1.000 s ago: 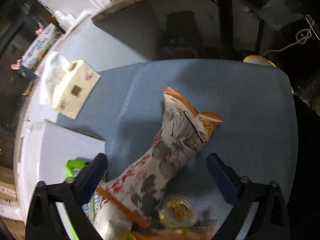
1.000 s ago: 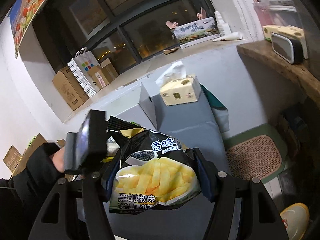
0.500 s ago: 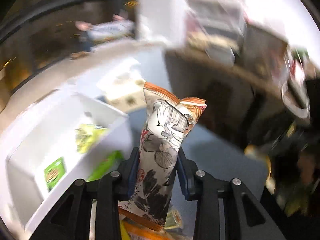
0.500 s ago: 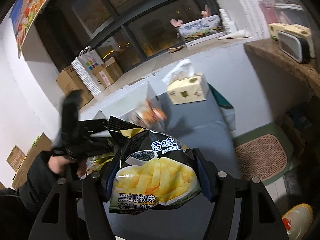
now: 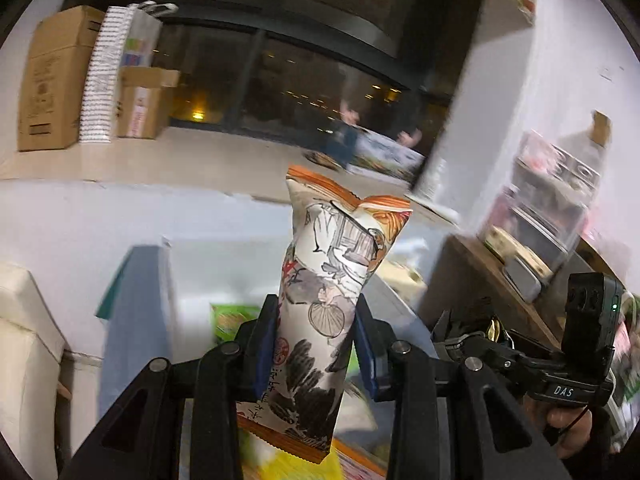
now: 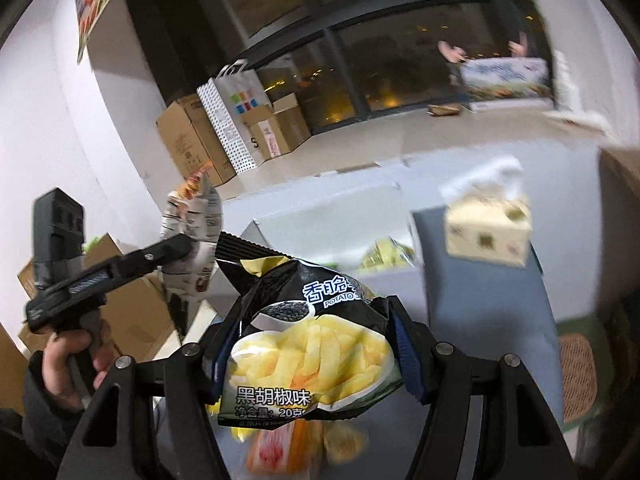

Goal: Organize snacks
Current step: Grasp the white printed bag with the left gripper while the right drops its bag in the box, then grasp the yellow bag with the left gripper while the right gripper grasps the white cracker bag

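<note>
My left gripper (image 5: 316, 344) is shut on a tall white snack bag with ink drawings and orange ends (image 5: 332, 280), held upright in the air. The same bag (image 6: 192, 232) and gripper show at the left of the right wrist view. My right gripper (image 6: 310, 356) is shut on a black potato-chip bag with yellow fries printed on it (image 6: 308, 340). A white open box (image 6: 340, 220) with green and yellow packets (image 6: 384, 256) inside lies beyond both bags; a green packet (image 5: 232, 316) shows behind the left bag.
A tissue box (image 6: 488, 232) sits on the blue-grey cloth surface (image 6: 480, 292). More snack packets (image 6: 296, 444) lie blurred below the right gripper. Cardboard boxes (image 6: 188, 140) stand by the dark window. A wooden shelf (image 5: 520, 264) is on the right.
The left gripper closed on the white snack bag, lifted it off the cloth and swung it upright. The right gripper still holds the chip bag and has turned slightly left.
</note>
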`<act>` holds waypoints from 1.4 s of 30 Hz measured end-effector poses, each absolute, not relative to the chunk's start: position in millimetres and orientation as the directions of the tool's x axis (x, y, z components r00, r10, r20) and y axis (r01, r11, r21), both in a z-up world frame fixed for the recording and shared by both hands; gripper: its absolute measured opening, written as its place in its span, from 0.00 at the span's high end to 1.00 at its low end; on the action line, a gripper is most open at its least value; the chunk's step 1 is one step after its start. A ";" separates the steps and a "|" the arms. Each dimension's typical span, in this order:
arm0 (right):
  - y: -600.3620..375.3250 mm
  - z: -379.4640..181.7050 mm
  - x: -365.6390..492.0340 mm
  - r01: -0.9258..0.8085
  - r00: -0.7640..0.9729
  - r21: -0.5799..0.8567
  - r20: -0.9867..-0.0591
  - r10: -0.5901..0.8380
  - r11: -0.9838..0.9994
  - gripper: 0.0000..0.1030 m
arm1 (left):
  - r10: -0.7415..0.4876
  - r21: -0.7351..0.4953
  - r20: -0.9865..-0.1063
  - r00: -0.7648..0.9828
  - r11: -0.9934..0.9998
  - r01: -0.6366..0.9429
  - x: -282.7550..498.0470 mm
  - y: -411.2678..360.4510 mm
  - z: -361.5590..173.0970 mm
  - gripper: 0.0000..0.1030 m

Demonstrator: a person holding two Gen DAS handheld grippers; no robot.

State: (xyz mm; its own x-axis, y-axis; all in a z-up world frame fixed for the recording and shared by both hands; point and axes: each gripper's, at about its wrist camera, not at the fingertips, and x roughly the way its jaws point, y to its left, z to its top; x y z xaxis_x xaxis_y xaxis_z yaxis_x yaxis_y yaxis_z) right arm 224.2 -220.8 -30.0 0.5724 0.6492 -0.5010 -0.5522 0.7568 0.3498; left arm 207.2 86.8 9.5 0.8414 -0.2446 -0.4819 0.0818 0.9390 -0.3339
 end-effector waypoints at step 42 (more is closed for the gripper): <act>-173.5 -48.8 180.8 -0.668 0.591 0.073 -0.551 0.588 0.740 0.00 | -0.196 -0.192 -0.602 0.774 0.976 0.097 124.8 60.3 -42.1 0.00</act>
